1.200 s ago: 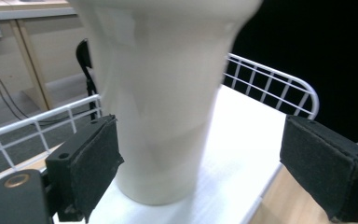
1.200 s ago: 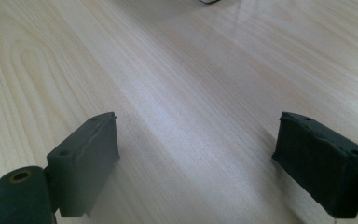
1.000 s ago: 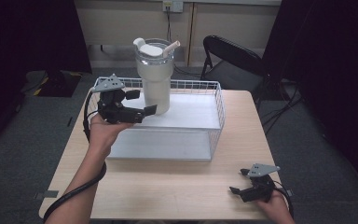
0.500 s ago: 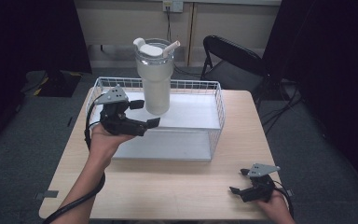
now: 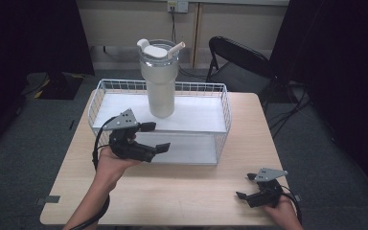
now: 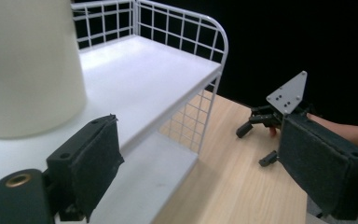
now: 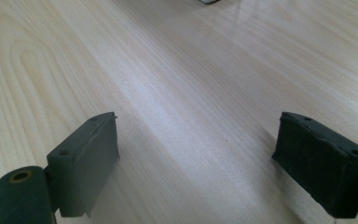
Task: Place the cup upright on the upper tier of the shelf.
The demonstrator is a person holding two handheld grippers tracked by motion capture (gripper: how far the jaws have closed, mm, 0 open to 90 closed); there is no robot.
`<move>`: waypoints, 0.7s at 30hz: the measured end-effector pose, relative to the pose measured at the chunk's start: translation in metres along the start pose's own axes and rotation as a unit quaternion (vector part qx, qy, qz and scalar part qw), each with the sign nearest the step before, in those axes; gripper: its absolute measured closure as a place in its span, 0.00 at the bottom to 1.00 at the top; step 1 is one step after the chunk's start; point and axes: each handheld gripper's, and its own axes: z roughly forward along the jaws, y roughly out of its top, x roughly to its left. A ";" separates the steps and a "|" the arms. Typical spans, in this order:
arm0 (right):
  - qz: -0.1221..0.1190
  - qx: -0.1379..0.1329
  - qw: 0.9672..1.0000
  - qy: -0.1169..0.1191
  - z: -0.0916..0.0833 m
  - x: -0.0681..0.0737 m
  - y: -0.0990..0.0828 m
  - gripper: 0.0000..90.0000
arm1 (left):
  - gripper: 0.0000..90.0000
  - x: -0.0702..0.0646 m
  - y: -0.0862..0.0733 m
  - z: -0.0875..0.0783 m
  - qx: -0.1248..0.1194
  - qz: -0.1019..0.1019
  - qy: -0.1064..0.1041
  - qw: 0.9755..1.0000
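left gripper (image 5: 157, 137): fingers apart, empty, held above the front-left of the wire basket (image 5: 223, 98) | right gripper (image 5: 246, 185): fingers apart, empty, low at the worktop (image 5: 172, 191) front-right, probably resting on it | tumbler (image 5: 160, 79): upright on the basket's upper white shelf, lid and straw on | folding chair (image 5: 239, 60): behind the worktop

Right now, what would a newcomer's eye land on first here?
The tall frosted tumbler with a lid and straw stands upright on the upper shelf of the white wire rack at the back of the wooden table. The left gripper hangs in front of the rack, jaws open and empty. The right gripper, also open, sits low at the table's near right corner.
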 end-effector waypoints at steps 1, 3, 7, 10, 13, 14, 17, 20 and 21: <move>0.000 0.000 1.000 0.000 0.000 0.000 0.000 0.14 | 0.15 -0.001 -0.004 0.001 0.001 -0.002 -0.002 1.000; 0.000 0.000 1.000 0.000 0.000 0.000 0.000 0.14 | 0.16 -0.002 -0.012 0.003 0.004 -0.011 -0.007 1.000; 0.000 0.000 1.000 0.000 0.000 0.000 0.000 0.14 | 0.16 -0.003 -0.026 0.007 0.008 -0.017 -0.009 1.000; 0.000 0.000 1.000 0.000 0.000 0.000 0.000 0.14 | 0.16 -0.002 -0.036 0.010 0.013 -0.023 -0.010 1.000; 0.000 0.000 1.000 0.000 0.000 0.000 0.000 0.14 | 0.16 -0.002 -0.041 0.011 0.019 -0.024 -0.013 0.999; 0.000 0.000 1.000 0.000 0.000 0.000 0.000 0.14 | 0.16 -0.003 -0.044 0.012 0.020 -0.022 -0.013 0.999; 0.000 0.000 1.000 0.000 0.000 0.000 0.000 0.14 | 0.16 -0.002 -0.056 0.014 0.027 -0.023 -0.013 0.999; 0.000 0.000 1.000 0.000 0.000 0.000 0.000 0.14 | 0.16 -0.001 -0.065 0.015 0.034 -0.023 -0.010 0.999; 0.000 0.000 1.000 0.000 0.000 0.000 0.000 0.14 | 0.16 0.000 -0.068 0.015 0.037 -0.023 -0.008 0.999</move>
